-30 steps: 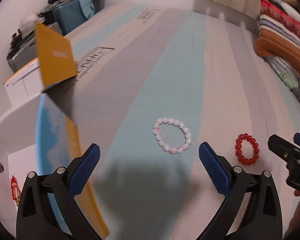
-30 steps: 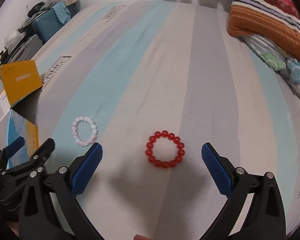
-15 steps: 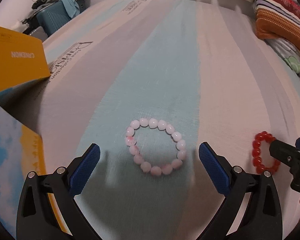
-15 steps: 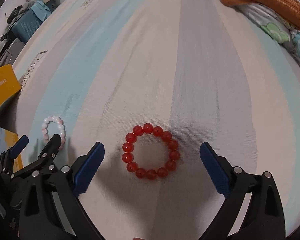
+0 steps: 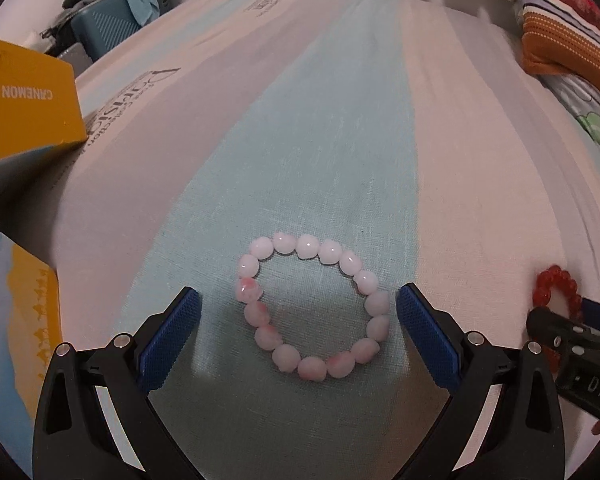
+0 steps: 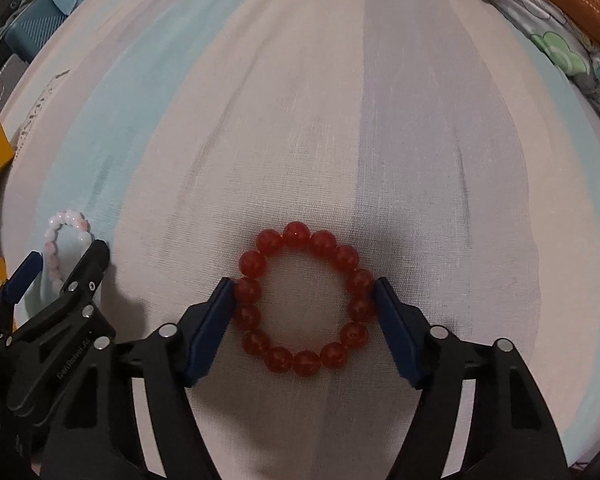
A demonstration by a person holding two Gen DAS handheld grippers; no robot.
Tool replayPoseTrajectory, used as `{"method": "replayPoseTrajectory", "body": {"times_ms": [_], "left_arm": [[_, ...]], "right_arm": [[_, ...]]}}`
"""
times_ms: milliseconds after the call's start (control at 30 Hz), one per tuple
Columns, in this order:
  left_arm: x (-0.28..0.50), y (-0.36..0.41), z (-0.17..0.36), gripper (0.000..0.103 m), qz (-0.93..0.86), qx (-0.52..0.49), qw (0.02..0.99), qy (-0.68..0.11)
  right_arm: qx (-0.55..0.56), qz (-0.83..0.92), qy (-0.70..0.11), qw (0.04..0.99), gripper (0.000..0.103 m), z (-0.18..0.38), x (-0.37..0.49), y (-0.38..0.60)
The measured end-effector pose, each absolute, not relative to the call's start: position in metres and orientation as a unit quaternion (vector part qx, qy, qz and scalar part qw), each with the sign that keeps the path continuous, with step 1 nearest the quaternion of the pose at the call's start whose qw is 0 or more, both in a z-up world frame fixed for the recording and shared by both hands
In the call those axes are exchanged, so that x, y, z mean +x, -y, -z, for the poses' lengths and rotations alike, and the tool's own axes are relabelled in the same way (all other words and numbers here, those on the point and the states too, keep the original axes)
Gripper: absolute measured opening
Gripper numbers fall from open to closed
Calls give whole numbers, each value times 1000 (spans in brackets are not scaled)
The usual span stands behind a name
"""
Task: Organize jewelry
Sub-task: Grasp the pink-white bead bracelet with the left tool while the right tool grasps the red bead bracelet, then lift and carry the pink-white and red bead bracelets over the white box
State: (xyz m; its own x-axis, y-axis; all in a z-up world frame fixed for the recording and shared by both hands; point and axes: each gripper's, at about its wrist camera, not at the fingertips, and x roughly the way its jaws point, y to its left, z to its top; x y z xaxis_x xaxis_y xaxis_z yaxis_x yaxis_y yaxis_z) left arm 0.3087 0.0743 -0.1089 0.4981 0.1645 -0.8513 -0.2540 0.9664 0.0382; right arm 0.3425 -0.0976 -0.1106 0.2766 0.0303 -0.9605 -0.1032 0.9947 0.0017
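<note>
While both grippers are pointed steeply down at the bed [image 6: 420, 120], each bracelet is framed by its own jaws. Nearest, the red bracelet [image 6: 304, 300] is bracketed by the right gripper [image 6: 304, 300], whose jaws have just been closing; the pads [image 6: 216, 320] are seen touching the ring's left and right beads, though a firm pinch cannot be confirmed. The ring lies flat, with no long axis, centred in the gap. The pink bracelet [image 5: 312, 308] is centred likewise between the wide-open jaws of the left gripper [image 5: 298, 312], clear of both pads and not held. Each hand is nearer its own ring. Farther left of the left jaws stands a yellow box [image 5: 24, 108]; far right, folded blankets [image 5: 568, 36] are stacked.
</note>
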Motion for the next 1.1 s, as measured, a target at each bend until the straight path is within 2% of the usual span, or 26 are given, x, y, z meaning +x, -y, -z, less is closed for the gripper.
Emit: {"method": "replayPoseTrajectory", "body": {"times_ms": [33,133,267,333,400,433,500,600,1100], "left_arm": [[309,-73,109,94,-119,-45,865,-485],[307,-72,108,82,-105,-53,866,-486],[305,-66,107,58,-93,-48,868,-485],[304,-65,106,48,-89,-57,868,-485],[304,-63,105,28,-83,-57,868,-486],[303,-62,104,22,-79,-58,869,-485],[303,-62,103,21,-75,-56,869,-485],[301,-59,100,21,-68,-56,869,-486],[293,-57,72,19,-45,-79,876,-473]], "right_arm": [[-28,-42,-600,798,54,110,342,98],[-29,-37,-600,798,45,110,341,99],[-33,-32,-596,801,35,111,338,96],[-31,-31,-595,802,26,111,338,96],[-27,-31,-594,803,26,109,336,96],[-24,-31,-594,803,25,109,335,96],[-20,-31,-593,804,25,109,334,97],[-9,-35,-590,807,13,104,331,103],[19,-40,-565,824,13,78,331,116]]}}
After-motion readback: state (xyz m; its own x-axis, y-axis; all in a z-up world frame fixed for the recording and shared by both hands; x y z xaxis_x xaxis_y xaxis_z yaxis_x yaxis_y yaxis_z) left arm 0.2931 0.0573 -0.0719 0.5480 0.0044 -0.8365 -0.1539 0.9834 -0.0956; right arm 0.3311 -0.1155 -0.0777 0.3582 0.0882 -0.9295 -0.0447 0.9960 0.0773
